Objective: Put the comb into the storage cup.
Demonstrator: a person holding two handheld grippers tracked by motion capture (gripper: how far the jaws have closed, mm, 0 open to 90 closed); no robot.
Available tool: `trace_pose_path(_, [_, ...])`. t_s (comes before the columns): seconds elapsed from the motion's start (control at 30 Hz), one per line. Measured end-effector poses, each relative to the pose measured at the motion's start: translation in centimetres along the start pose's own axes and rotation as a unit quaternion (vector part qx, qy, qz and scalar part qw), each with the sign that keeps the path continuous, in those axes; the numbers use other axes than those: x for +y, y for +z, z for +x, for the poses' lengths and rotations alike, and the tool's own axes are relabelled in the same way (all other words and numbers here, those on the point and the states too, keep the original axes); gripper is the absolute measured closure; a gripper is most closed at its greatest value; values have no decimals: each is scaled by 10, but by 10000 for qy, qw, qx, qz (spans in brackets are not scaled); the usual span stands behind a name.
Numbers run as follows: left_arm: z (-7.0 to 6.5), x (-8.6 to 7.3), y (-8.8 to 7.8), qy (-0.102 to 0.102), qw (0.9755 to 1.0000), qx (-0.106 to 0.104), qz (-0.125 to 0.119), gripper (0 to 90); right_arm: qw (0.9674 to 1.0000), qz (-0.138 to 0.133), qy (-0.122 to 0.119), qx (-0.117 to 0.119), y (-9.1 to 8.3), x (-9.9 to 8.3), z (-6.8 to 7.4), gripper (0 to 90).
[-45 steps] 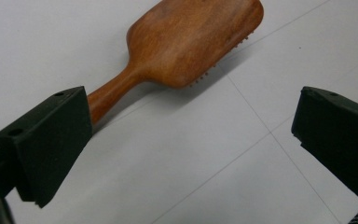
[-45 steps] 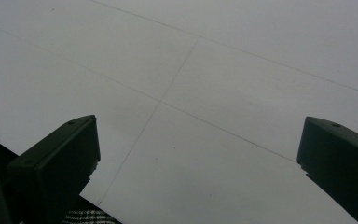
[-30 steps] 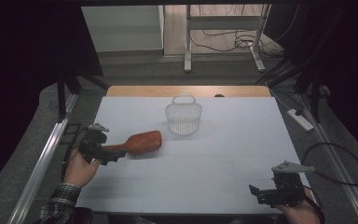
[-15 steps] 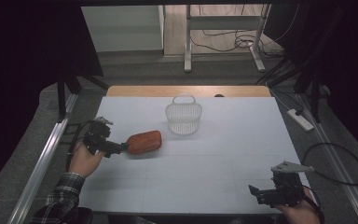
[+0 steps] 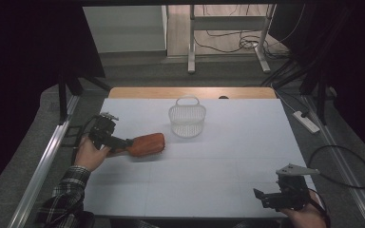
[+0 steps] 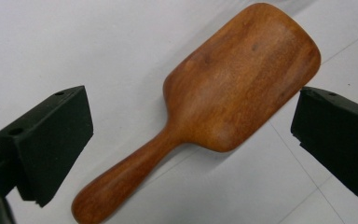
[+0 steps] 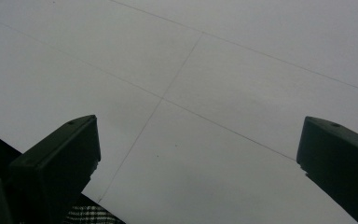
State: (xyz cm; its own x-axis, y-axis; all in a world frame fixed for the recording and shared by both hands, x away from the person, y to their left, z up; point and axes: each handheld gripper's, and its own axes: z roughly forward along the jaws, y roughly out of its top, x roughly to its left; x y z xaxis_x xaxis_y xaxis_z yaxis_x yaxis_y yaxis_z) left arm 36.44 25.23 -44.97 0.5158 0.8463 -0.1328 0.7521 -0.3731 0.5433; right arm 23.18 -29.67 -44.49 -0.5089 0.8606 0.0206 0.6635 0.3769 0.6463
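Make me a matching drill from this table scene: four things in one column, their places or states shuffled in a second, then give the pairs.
Things:
1. wooden brush
2. white basket
3. left gripper
4. right gripper

Places or states:
A. open over bare table near the front right corner
B. stands upright toward the far middle of the table
C. lies flat on the table, handle toward the person's left hand
D. open, a jaw on each side of the wooden brush

Pairs: 1-C, 2-B, 3-D, 4-A
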Motion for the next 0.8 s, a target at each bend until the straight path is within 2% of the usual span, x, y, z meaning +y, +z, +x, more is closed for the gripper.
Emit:
trace_pose_path(0.4, [14,12,9,-98,9998,94,125,0,10000,9,-5,-2,0,0,0,0])
trace_pose_path(0.8, [22,16,16,-211,9995,137,215,0,10000,11,-7,-7,0,0,0,0])
